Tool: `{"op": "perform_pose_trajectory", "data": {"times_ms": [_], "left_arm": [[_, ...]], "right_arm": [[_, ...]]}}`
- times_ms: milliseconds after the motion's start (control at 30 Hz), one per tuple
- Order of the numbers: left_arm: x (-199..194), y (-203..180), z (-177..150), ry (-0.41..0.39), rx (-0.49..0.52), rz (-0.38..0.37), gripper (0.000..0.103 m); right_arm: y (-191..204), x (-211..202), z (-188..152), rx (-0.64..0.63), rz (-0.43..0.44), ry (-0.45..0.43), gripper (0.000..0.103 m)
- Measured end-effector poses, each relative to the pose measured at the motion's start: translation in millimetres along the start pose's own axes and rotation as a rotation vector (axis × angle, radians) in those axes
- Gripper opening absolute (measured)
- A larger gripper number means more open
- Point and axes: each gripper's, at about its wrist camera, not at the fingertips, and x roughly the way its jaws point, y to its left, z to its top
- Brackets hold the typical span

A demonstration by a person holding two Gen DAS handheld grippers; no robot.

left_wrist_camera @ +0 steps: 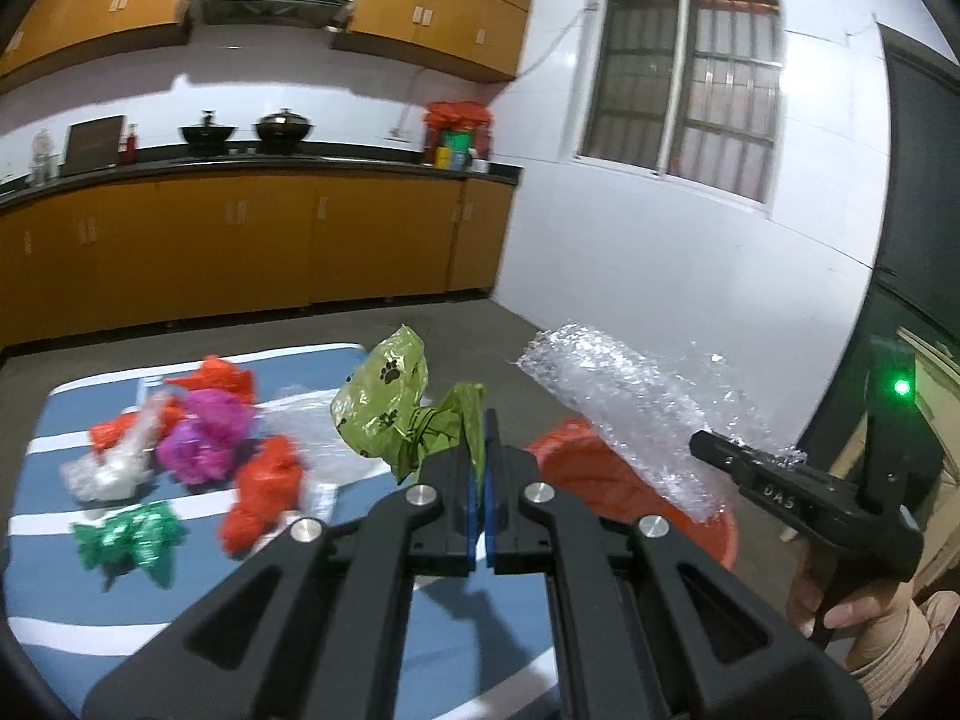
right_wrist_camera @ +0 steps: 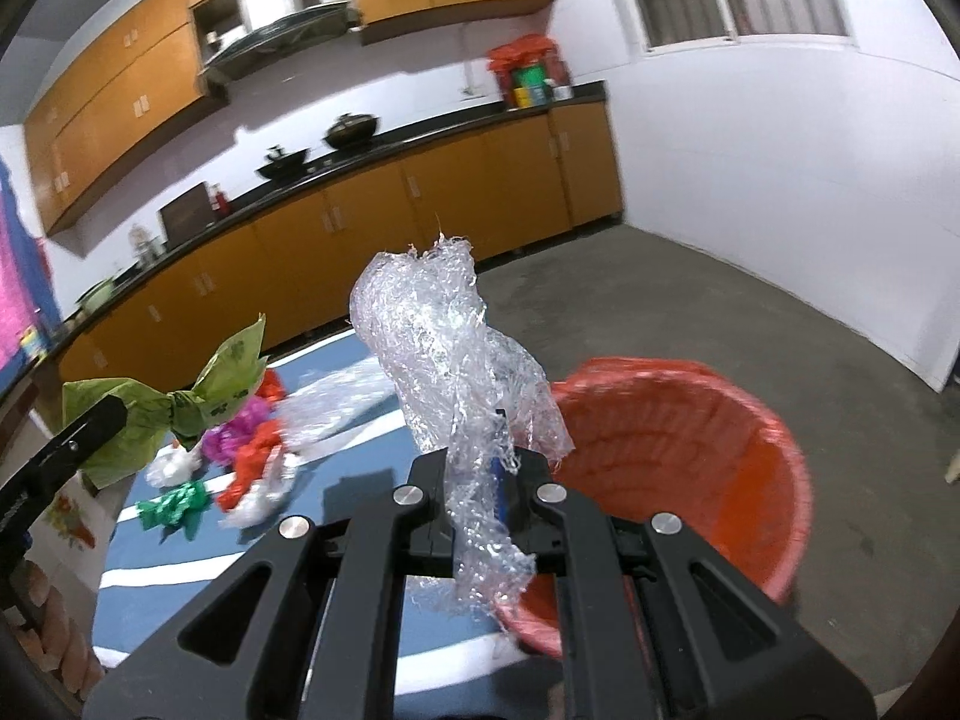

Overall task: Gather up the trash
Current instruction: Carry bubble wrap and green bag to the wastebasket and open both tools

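My left gripper [left_wrist_camera: 485,450] has its jaws closed on a green paw-print bag [left_wrist_camera: 396,405], lifted above the striped bench [left_wrist_camera: 72,594]. My right gripper [right_wrist_camera: 503,468] clamps crumpled clear plastic wrap [right_wrist_camera: 444,348] beside the orange bin [right_wrist_camera: 774,450]; I cannot see its contents.

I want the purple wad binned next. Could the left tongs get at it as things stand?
Probably not yet. The left tongs are shut on the green paw-print bag, so they would need to drop it first. The purple wad itself lies uncovered on the striped mat, open from above.
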Motion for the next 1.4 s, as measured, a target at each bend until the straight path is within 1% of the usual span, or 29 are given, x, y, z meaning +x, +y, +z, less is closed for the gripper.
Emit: {"op": "perform_pose_trajectory", "data": {"times_ms": [267,467,633,833,967,1067,1133,1167,1200,1233,1267,1300,1333,1400], "left_arm": [[38,-50,-2,0.04,0.043,-0.13,0.003],[61,-75,-7,0.072,0.069,-0.192,0.003],[82,-91,-13,0.101,0.082,-0.222,0.003],[104,-104,-18,0.136,0.076,-0.248,0.003],[117,-109,-20,0.16,0.073,-0.265,0.003],[126,-114,-25,0.175,0.074,-0.272,0.004],[133,-114,-29,0.194,0.072,-0.274,0.004],[135,-115,-32,0.198,0.069,-0.272,0.006],[137,-115,-34,0.204,0.066,-0.27,0.007],[139,-115,-35,0.211,0.063,-0.269,0.01],[141,-114,-37,0.216,0.061,-0.265,0.015],[142,-112,-39,0.221,0.059,-0.257,0.017],[143,-109,-40,0.223,0.057,-0.253,0.021],[143,-104,-43,0.227,0.053,-0.236,0.025]], "right_arm": [[-45,-14,-4,0.064,-0.133,-0.02,0.008],[-66,-15,-8,0.104,-0.187,-0.019,0.008],[-73,-11,-12,0.126,-0.208,-0.007,0.008],[-79,-5,-14,0.142,-0.212,0.006,0.008],[-83,-1,-13,0.152,-0.207,0.01,0.008],[-87,3,-10,0.17,-0.181,0.012,0.009],[-86,6,-8,0.171,-0.167,0.016,0.012],[-87,7,-7,0.17,-0.166,0.016,0.017],[-86,8,-7,0.168,-0.16,0.015,0.026],[-88,8,-7,0.168,-0.155,0.014,0.03],[-87,8,-7,0.168,-0.152,0.011,0.037],[-87,8,-7,0.165,-0.153,0.01,0.04],[-88,7,-8,0.164,-0.155,0.01,0.04],[-91,6,-9,0.168,-0.16,0.012,0.041]]}}
